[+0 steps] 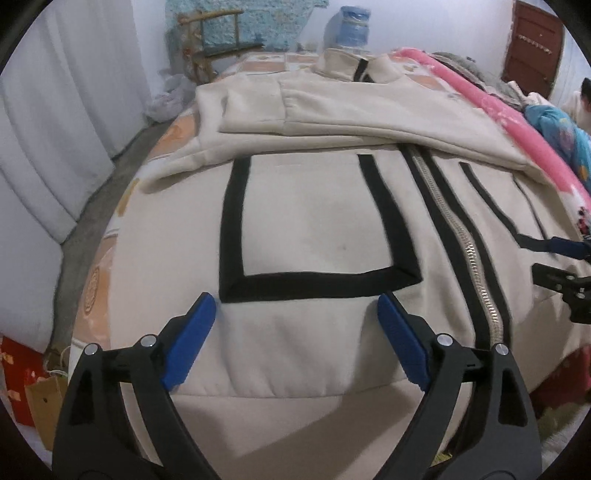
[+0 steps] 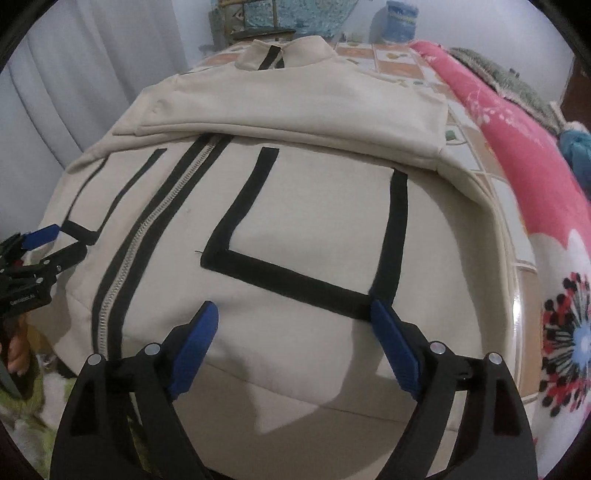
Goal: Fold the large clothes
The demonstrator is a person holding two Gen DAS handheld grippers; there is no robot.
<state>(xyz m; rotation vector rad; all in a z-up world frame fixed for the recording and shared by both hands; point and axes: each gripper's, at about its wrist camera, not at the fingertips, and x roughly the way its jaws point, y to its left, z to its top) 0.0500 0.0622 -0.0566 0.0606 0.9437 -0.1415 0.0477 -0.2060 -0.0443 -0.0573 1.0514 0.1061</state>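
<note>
A cream zip-up jacket (image 1: 314, 229) with black trim and a metal zipper (image 1: 469, 258) lies face up on the bed, both sleeves folded across its chest (image 1: 332, 114). It also fills the right wrist view (image 2: 303, 206). My left gripper (image 1: 297, 306) is open and empty, hovering just above the hem left of the zipper. My right gripper (image 2: 293, 314) is open and empty above the hem right of the zipper (image 2: 122, 273). Each gripper shows at the edge of the other's view, the right one (image 1: 561, 262) and the left one (image 2: 44, 247).
A pink floral blanket (image 2: 517, 173) lies along the bed's right side. White curtains (image 1: 55, 129) hang on the left. A water jug (image 1: 349, 26) and a wooden rack (image 1: 218, 40) stand beyond the collar. A person (image 1: 583, 99) sits at far right.
</note>
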